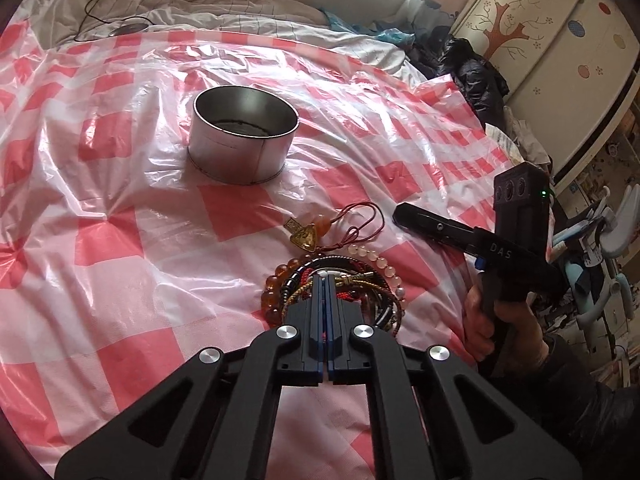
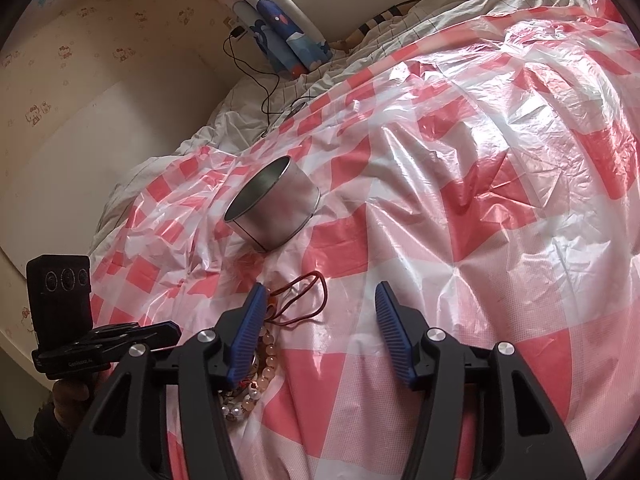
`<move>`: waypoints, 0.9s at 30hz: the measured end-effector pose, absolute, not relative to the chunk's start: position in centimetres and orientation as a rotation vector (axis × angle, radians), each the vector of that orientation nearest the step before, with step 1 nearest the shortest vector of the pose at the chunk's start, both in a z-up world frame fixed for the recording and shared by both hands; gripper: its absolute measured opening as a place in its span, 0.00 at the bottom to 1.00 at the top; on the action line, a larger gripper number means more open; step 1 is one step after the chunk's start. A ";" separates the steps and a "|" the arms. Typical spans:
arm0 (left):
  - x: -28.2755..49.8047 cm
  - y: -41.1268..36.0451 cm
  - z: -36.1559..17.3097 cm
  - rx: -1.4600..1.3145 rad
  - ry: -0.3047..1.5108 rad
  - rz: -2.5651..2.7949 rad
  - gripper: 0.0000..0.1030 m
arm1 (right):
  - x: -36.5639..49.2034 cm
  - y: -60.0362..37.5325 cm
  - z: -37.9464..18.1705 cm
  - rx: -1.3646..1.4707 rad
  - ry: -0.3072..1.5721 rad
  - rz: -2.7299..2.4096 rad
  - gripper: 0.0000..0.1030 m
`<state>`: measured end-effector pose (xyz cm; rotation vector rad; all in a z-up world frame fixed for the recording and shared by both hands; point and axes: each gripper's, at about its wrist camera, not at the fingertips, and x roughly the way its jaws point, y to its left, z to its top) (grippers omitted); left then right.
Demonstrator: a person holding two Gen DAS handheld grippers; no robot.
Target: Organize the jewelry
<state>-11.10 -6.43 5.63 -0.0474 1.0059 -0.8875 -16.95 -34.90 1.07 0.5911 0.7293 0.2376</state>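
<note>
A pile of bracelets (image 1: pixel 285 280) with amber, dark and pale beads lies on the checked plastic sheet (image 1: pixel 120 240). My left gripper (image 1: pixel 325 279) has its tips down in the pile, jaws pressed together, a thin red strand showing between the pads. Just beyond lies a gold pendant (image 1: pixel 303 239) on a red cord (image 2: pixel 316 280). Further back stands an open round metal tin (image 1: pixel 240 148) (image 2: pixel 276 216), upright. My right gripper (image 2: pixel 322 292) hovers open over the sheet, the cord loop near its left finger and pale beads (image 2: pixel 266 356) beside it. Each view also shows the other gripper: the right (image 1: pixel 400 216), the left (image 2: pixel 174 330).
The sheet covers a soft, wrinkled bed. A black cable (image 2: pixel 260 80) and rumpled bedding (image 1: pixel 240 20) lie at the far end, dark clothes (image 1: pixel 472 68) at the right edge, a wardrobe (image 1: pixel 560 40) beyond. A hand (image 1: pixel 480 320) holds the right gripper's handle.
</note>
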 end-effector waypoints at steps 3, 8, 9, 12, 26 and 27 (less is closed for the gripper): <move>-10.8 -6.5 5.3 -0.038 1.018 -0.870 0.14 | -16.9 -34.9 1.1 0.587 0.732 0.236 0.54; -10.6 -6.2 5.7 -0.066 0.984 -0.864 0.70 | -16.9 -34.8 1.1 0.588 0.732 0.236 0.55; -10.6 -6.3 5.6 -0.065 0.988 -0.868 0.70 | -16.9 -34.8 1.1 0.589 0.732 0.236 0.55; -10.7 -6.9 5.1 -0.047 1.011 -0.894 0.66 | -16.9 -34.8 1.0 0.591 0.731 0.239 0.56; -10.7 -5.0 6.2 -0.118 0.969 -0.907 0.02 | -17.3 -34.9 1.3 0.587 0.701 0.229 0.62; -10.6 -4.6 6.4 -0.139 0.958 -0.907 0.02 | -17.5 -34.8 1.6 0.574 0.688 0.221 0.62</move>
